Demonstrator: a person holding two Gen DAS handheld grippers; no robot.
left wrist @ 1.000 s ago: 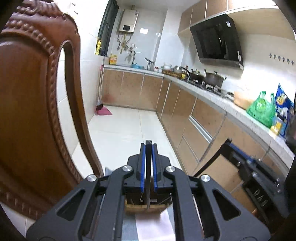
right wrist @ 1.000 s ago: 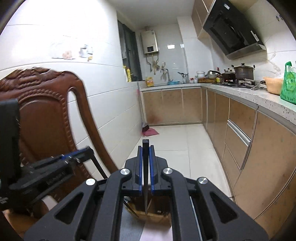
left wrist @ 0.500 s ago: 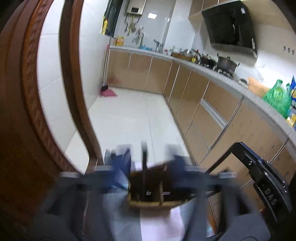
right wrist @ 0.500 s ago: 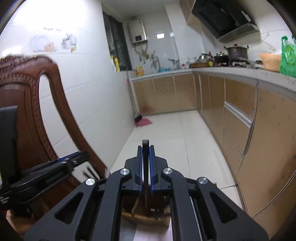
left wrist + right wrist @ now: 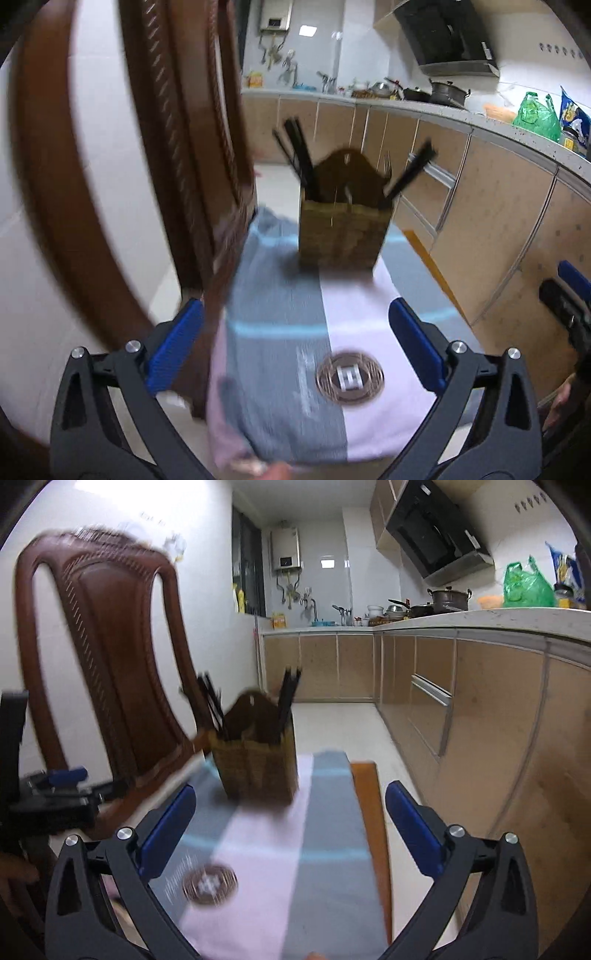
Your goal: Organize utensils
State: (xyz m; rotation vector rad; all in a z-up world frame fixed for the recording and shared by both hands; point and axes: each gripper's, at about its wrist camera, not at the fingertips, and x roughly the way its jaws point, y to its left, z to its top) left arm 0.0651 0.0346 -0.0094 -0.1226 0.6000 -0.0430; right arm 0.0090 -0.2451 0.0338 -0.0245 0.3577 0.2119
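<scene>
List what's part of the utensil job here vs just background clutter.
Job: utensil holder, chopsticks, fork, left gripper and right gripper, both open, empty.
Background: chair, striped cloth, green bag, pot, range hood.

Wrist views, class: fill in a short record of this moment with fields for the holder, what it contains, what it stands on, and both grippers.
holder: wooden utensil holder, upright, blurred
contents: black chopsticks, a fork, a dark wooden utensil
surface: grey, pink and blue cloth with a round emblem
nearby: carved wooden chair
left gripper: jaws just opened wide, nothing between them
right gripper: jaws just opened wide, nothing between them
</scene>
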